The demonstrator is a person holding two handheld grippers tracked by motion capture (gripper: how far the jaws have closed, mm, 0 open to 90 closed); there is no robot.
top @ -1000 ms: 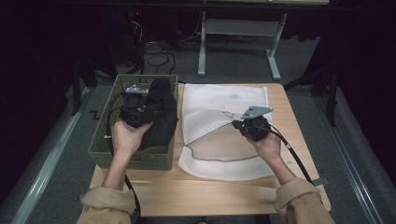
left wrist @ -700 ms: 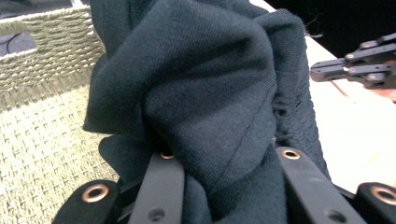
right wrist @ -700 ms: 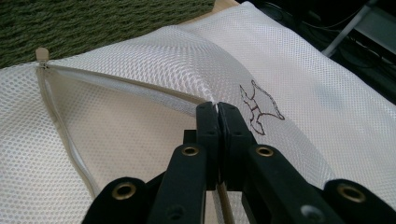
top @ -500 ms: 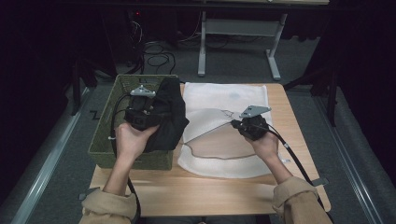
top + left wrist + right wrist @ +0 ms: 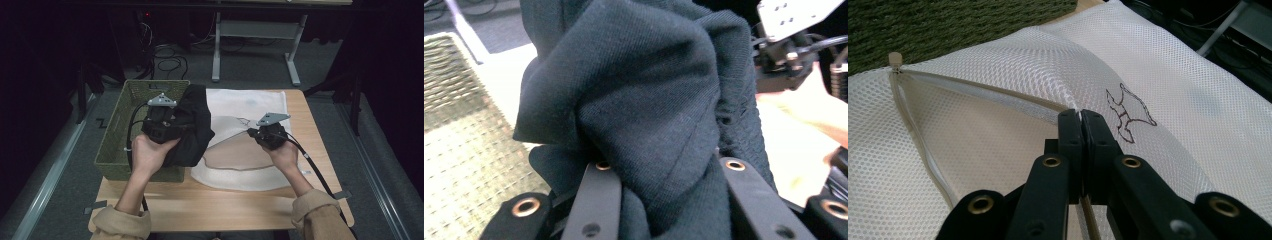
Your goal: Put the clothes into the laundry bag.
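A black garment (image 5: 196,131) hangs bunched from my left gripper (image 5: 175,125), which is shut on it above the right rim of the green woven basket (image 5: 116,137). In the left gripper view the dark cloth (image 5: 644,100) bulges up between the jaws of the left gripper (image 5: 665,165). A white mesh laundry bag (image 5: 250,105) lies flat on the table. My right gripper (image 5: 252,132) is shut on the bag's zipper edge and holds its mouth lifted. The right gripper view has the right gripper (image 5: 1080,117) pinching that edge of the mesh bag (image 5: 1168,75).
The wooden table (image 5: 210,205) has bare board along its front edge. The basket (image 5: 454,100) takes up the table's left side. Cables and a metal desk frame (image 5: 250,35) stand on the dark floor behind.
My left hand has carried the black garment rightward and a little up, from over the basket toward the mesh bag. The right hand has stayed put, still holding the bag's edge.
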